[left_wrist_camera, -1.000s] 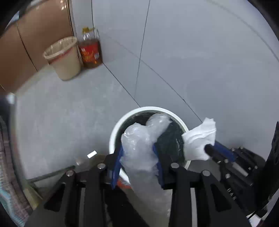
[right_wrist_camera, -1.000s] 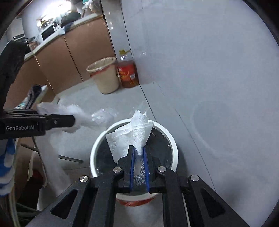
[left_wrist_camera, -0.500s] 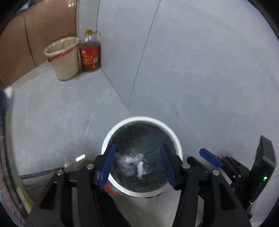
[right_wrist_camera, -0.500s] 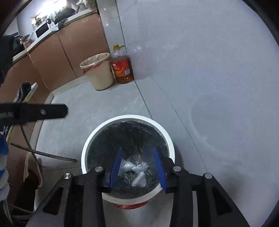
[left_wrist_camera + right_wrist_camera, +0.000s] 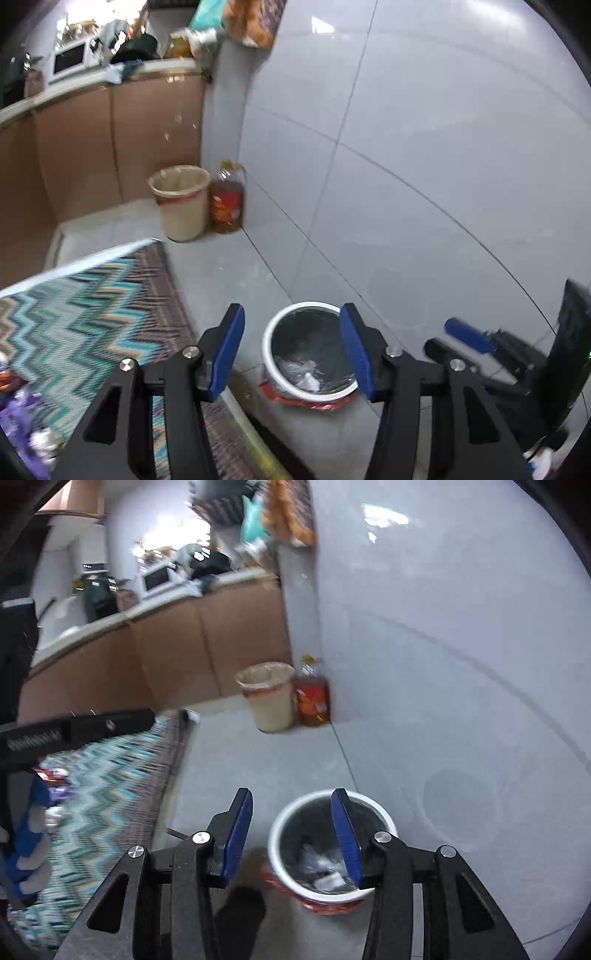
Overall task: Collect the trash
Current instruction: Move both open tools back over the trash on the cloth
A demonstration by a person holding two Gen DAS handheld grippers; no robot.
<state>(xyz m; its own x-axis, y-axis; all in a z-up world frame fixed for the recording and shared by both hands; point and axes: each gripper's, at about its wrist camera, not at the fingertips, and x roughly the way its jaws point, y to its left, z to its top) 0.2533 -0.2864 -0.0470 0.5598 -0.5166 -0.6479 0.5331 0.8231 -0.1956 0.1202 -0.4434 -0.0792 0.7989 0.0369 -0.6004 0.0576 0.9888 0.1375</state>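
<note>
A white-rimmed bin (image 5: 267, 343) (image 5: 275, 834) with a black liner stands on the grey floor by the tiled wall. Crumpled clear plastic and a white tissue (image 5: 303, 373) (image 5: 325, 871) lie at its bottom. My left gripper (image 5: 291, 314) hangs well above the bin, open, with nothing between its blue pads. My right gripper (image 5: 291, 797) is also high above the bin; its jaws are opening and hold nothing. One of its blue fingers (image 5: 467, 336) shows at the right edge of the left wrist view.
A table with a zigzag cloth (image 5: 92, 295) (image 5: 110, 782) fills the lower left, with wrappers (image 5: 14, 417) on it. A beige bin (image 5: 181, 206) and an oil bottle (image 5: 226, 206) stand in the far corner by brown cabinets (image 5: 110, 147).
The plastic wrap and the tissue left the grippers and fell into the bin. Both grippers opened, then rose and drew back, so the table's cloth has come into view.
</note>
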